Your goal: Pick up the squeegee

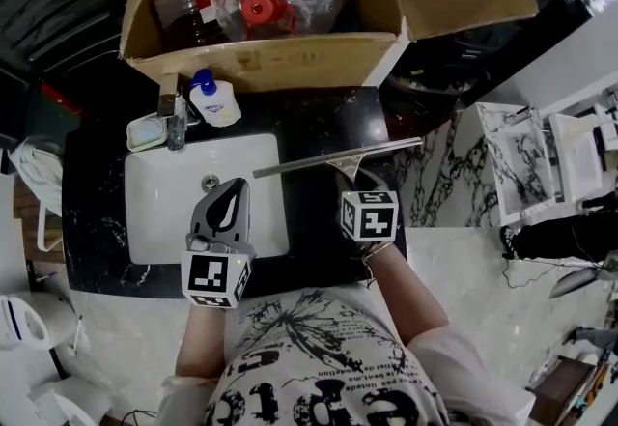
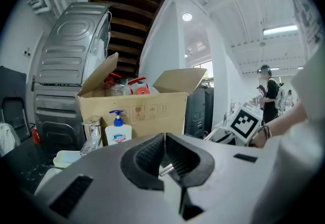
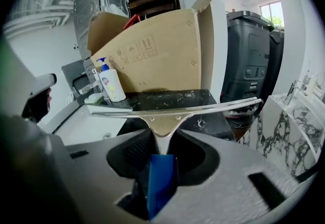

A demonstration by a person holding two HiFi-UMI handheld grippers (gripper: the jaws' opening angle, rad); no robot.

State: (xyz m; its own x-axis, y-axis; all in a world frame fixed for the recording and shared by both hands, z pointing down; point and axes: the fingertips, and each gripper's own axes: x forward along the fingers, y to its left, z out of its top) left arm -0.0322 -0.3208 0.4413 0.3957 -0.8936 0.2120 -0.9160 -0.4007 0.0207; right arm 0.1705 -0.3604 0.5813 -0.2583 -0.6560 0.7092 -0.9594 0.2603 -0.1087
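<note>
**Black counter, white sink — squeegee in the right tongs**

Black marbled counter (image 1: 319, 125) runs under an open cardboard box (image 1: 261, 62) at the back. At the far left a pale dish (image 1: 147, 132) sits beside the tap (image 1: 175, 120), with a white pump bottle (image 1: 214, 100) just to its right, against the box. Below them lies the white sink (image 1: 154, 192). The left tongs (image 1: 232, 187) hang over the sink's right half, pressed together with nothing between them; their own view shows the tips meeting. Right of the sink, the squeegee (image 1: 333, 160) stretches its long metal blade across the counter, its left end reaching over the sink's corner. The right tongs (image 1: 350, 181) pinch it — the blue handle sits back between the jaws and the pale neck passes out through the tips.
</note>
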